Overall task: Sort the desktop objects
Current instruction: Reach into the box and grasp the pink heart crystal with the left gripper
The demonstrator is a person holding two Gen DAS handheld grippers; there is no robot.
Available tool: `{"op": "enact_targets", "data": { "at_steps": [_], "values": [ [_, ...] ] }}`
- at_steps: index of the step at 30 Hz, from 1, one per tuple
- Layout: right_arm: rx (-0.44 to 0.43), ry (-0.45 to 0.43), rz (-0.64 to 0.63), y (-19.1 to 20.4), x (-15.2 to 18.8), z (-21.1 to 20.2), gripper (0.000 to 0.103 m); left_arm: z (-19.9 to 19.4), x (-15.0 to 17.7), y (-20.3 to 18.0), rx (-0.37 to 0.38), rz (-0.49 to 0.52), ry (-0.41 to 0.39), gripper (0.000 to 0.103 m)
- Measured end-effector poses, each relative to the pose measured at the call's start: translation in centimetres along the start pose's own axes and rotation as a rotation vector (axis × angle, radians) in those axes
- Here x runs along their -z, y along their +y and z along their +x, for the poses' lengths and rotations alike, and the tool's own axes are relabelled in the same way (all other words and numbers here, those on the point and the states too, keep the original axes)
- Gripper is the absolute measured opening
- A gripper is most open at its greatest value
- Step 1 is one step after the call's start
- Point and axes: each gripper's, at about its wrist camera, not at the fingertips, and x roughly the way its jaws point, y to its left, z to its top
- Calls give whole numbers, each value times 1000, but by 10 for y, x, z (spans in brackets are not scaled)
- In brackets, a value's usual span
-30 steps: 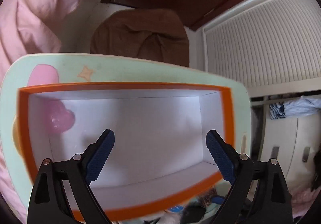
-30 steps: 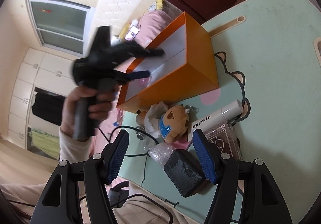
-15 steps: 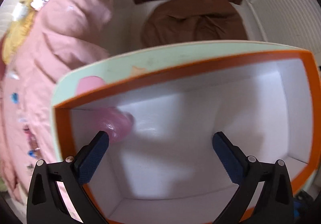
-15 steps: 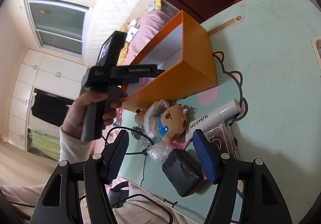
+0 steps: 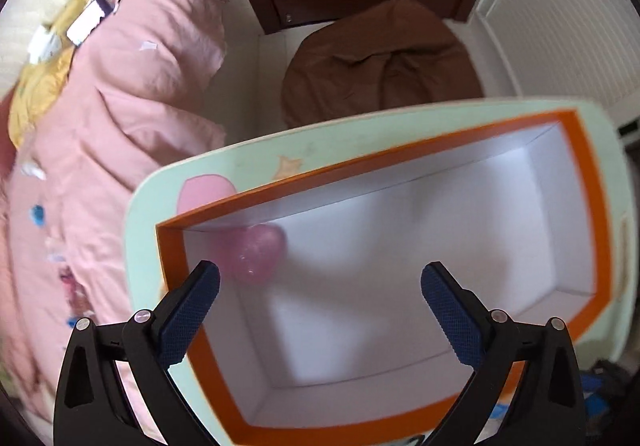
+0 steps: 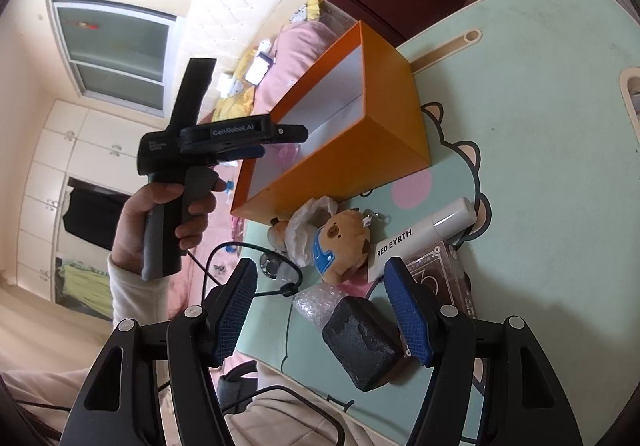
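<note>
Bedroom setup today: pale green desk (image 6: 540,150) with cartoon bears printed on it, pink bedding (image 5: 120,106) piled next to it and a brown beanbag (image 5: 380,58) by the dark red door.

From my left wrist cam I'm looking straight down into the orange box (image 5: 592,206), white inside. My left gripper (image 5: 320,292) hangs over its open top with the blue pads spread wide and nothing between them. One pink translucent blob of a thing (image 5: 260,254) sits in the box's far left corner, too blurry to say what it is. In the right wrist cam you can see the hand (image 6: 160,218) holding that left gripper's handle, with its tip poking over the box's open mouth.

My right gripper (image 6: 320,310) is also spread apart and empty, hovering over the pile near the desk's front edge. Directly between the pads is a dark grey sponge-like block (image 6: 364,342), not touched by either. Just beyond it are a bit of bubble wrap (image 6: 316,302), a bear plush (image 6: 340,246), a white RED EARTH tube (image 6: 428,234) and a dark card box (image 6: 436,278). A black cable (image 6: 240,270) loops off to the left.
</note>
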Motion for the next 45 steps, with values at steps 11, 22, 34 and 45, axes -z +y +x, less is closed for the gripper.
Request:
{"op": "enact_targets", "data": {
  "at_steps": [11, 22, 34, 45],
  "values": [
    [-1, 14, -7, 0, 0, 2, 66, 8, 9, 6, -38, -53, -43, 59],
    [-5, 20, -10, 0, 1, 2, 66, -8, 9, 39, 40, -203, -20, 37],
    [-6, 21, -5, -2, 0, 0, 66, 17, 2, -3, -108, -97, 25, 66],
    [-11, 19, -8, 0, 3, -3, 66, 9, -2, -7, 107, -128, 20, 102]
  ]
}}
